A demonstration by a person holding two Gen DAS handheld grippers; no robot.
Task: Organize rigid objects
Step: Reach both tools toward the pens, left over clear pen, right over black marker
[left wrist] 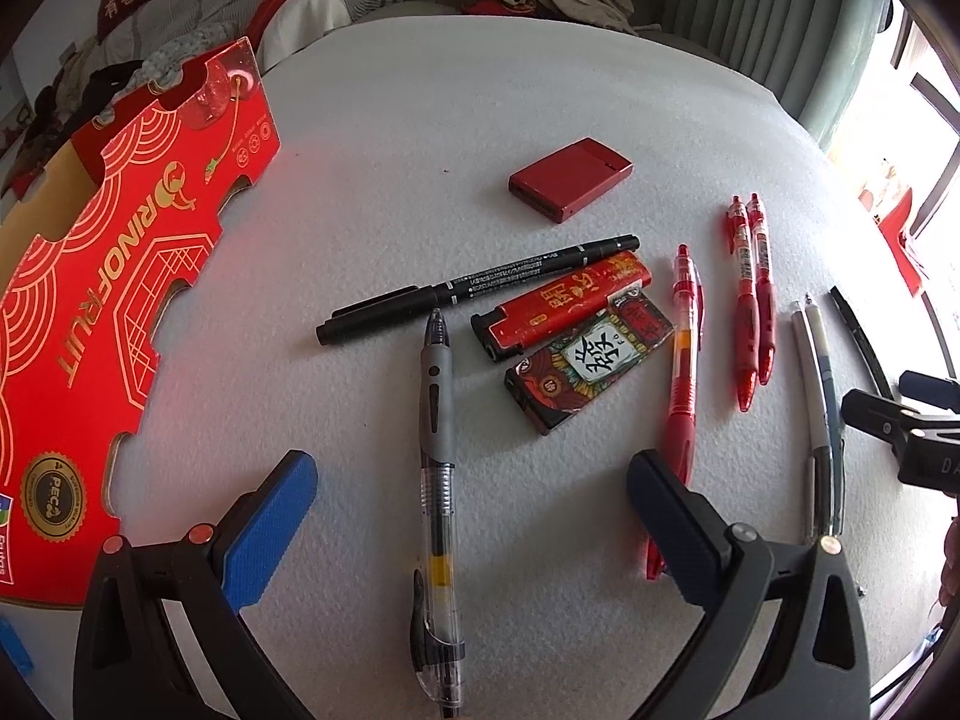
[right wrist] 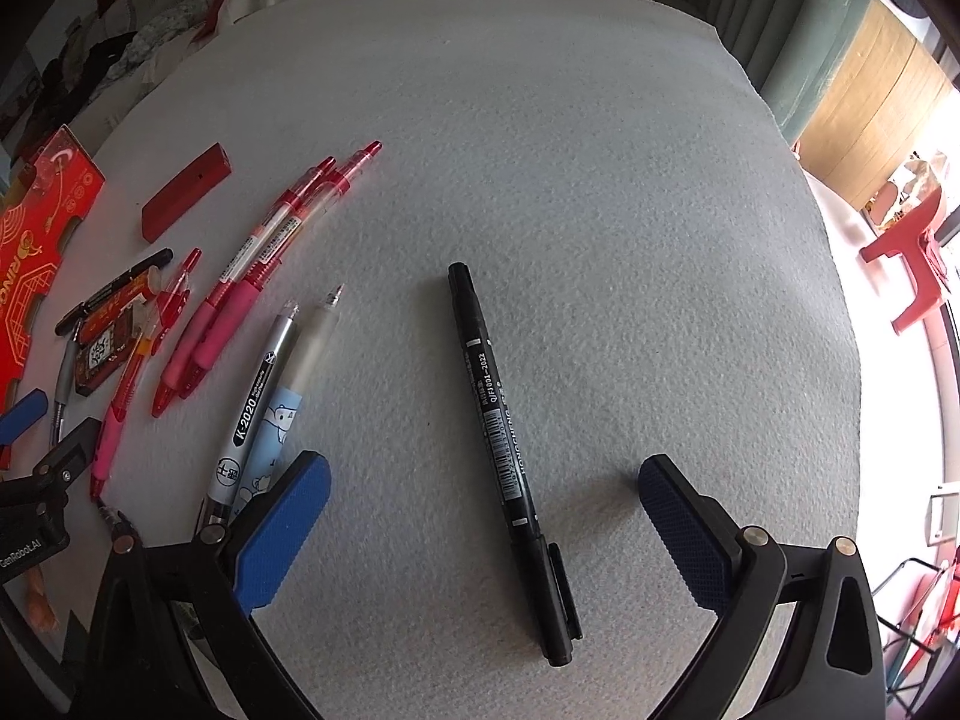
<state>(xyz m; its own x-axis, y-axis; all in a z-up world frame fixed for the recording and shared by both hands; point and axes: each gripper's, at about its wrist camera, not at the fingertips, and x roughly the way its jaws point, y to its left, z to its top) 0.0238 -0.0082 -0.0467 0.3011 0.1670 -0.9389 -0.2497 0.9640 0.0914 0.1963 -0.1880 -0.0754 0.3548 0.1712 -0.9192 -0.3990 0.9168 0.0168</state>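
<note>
My left gripper is open, and a clear gel pen with a grey grip lies between its fingers on the white felt table. Beyond lie a black marker, a red lighter, a patterned lighter, a red box and three red pens. My right gripper is open over a second black marker lying between its fingers. Two pale pens lie to its left.
A red RINOFRUIT cardboard sheet covers the table's left side. The other gripper shows at the right edge of the left wrist view. Clothes and cushions are piled behind the table. A red chair stands off the right.
</note>
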